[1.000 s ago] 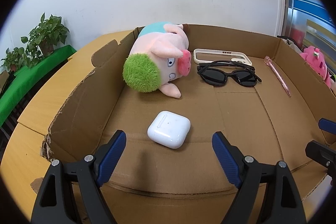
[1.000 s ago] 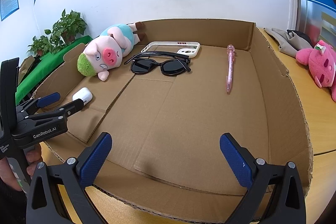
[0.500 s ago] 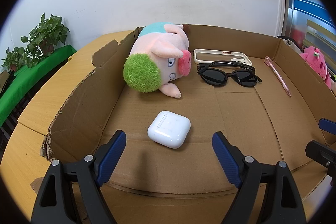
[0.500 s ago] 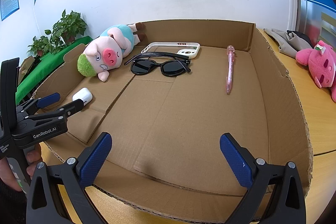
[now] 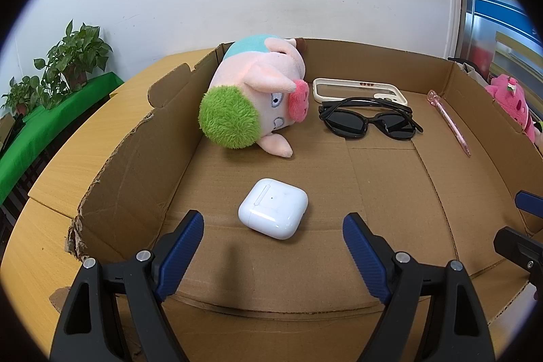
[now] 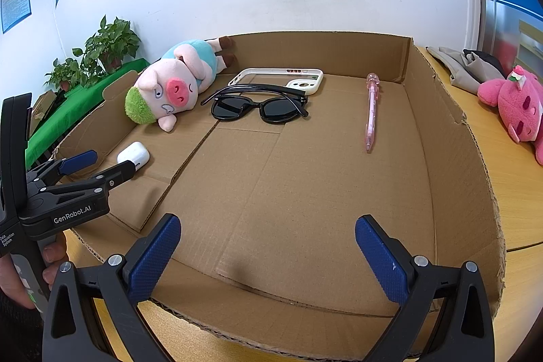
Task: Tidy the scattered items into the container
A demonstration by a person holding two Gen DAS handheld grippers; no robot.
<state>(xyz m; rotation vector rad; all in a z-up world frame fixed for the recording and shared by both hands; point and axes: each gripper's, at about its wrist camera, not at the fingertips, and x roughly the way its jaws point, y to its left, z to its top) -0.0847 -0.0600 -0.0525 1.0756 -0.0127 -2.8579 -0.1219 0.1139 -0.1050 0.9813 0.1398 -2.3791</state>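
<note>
A shallow cardboard box (image 5: 142,158) (image 6: 451,138) lies on a wooden table. Inside it are a plush pig with a green tuft (image 5: 253,100) (image 6: 173,83), black sunglasses (image 5: 368,121) (image 6: 259,106), a cream phone case (image 5: 359,89) (image 6: 281,78), a pink pen (image 5: 449,121) (image 6: 371,111) and a white earbud case (image 5: 273,207) (image 6: 133,155). My left gripper (image 5: 273,234) (image 6: 101,162) hangs open just short of the earbud case, nothing between its pads. My right gripper (image 6: 268,246) stands open over the box's near edge, empty.
A pink plush toy (image 6: 519,107) (image 5: 512,100) lies on the table outside the box's right wall, with folded grey cloth (image 6: 465,67) behind it. Potted plants (image 6: 101,53) stand on a green surface at far left. A hand (image 6: 23,273) holds the left gripper.
</note>
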